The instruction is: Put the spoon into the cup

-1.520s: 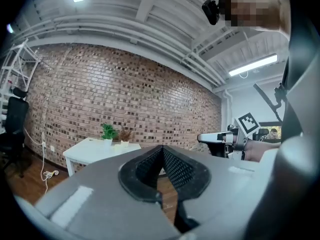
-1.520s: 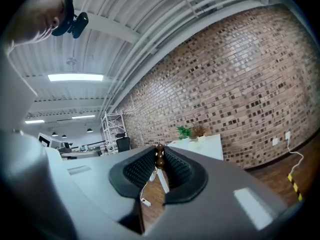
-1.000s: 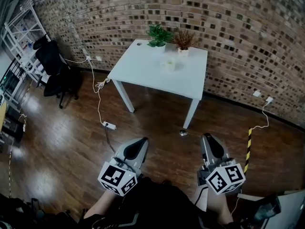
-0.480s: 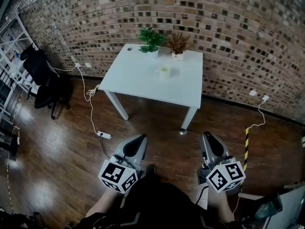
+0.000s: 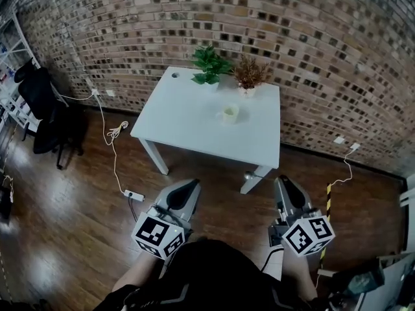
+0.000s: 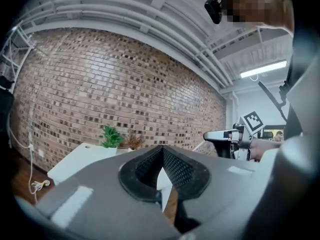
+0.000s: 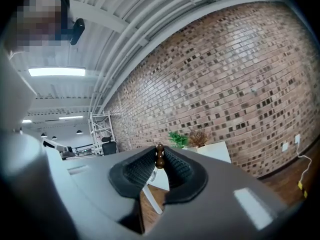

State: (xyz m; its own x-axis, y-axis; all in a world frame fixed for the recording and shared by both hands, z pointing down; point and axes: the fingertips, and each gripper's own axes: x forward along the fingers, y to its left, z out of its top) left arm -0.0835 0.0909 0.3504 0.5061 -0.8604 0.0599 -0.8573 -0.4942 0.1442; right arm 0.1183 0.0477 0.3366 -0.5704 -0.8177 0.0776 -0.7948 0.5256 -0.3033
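Fingers [image 7: 134,172] of the right gripper [image 7: 160,150] are clamped on what is presumably the spoon [image 7: 160,160], so it can be carried to the cup [image 5: 230,113] on the white table [image 5: 185,125] well ahead, while the left gripper [image 6: 162,149] is pressed together, empty.

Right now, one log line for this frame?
left gripper: shut, empty | right gripper: shut on spoon | cup: on table, no spoon

The spoon [image 7: 159,155] shows only a brown knobbed end, upright, clamped in the right gripper [image 7: 160,160]. The cup [image 5: 230,113] is pale and stands upright on the white table [image 5: 185,118].
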